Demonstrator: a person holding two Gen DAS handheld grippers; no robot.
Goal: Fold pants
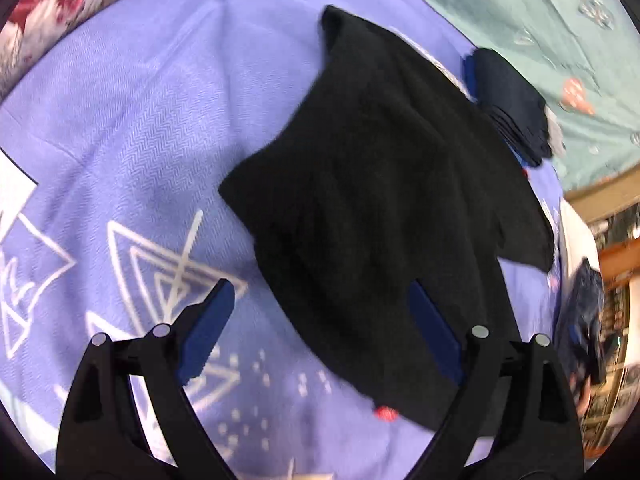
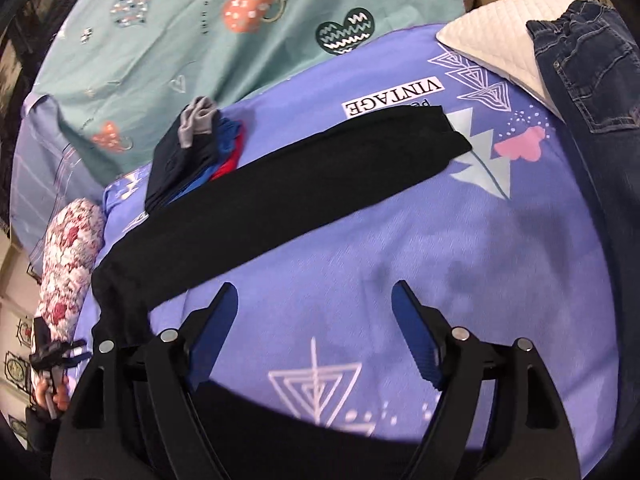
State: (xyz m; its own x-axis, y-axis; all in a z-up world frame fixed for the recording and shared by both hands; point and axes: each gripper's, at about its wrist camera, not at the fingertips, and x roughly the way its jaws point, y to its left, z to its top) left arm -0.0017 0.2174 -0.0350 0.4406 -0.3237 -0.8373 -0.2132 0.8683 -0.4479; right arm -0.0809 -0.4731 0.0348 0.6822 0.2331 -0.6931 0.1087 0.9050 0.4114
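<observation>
Black pants [image 1: 372,200] lie spread on a purple patterned bedsheet [image 1: 120,140]. My left gripper [image 1: 320,316] is open and empty, hovering over the pants' near edge, its right finger over the cloth. In the right wrist view the pants [image 2: 280,196] stretch as a long band from lower left to upper right. My right gripper [image 2: 314,320] is open and empty above the bare sheet [image 2: 440,240], just in front of the band.
A pile of folded dark, blue and red clothes [image 2: 192,156] sits beyond the pants, also in the left wrist view [image 1: 508,104]. Blue jeans [image 2: 588,92] drape over a white pillow [image 2: 492,36] at right. A teal quilt [image 2: 180,28] lies behind. A floral pillow [image 2: 68,256] lies at left.
</observation>
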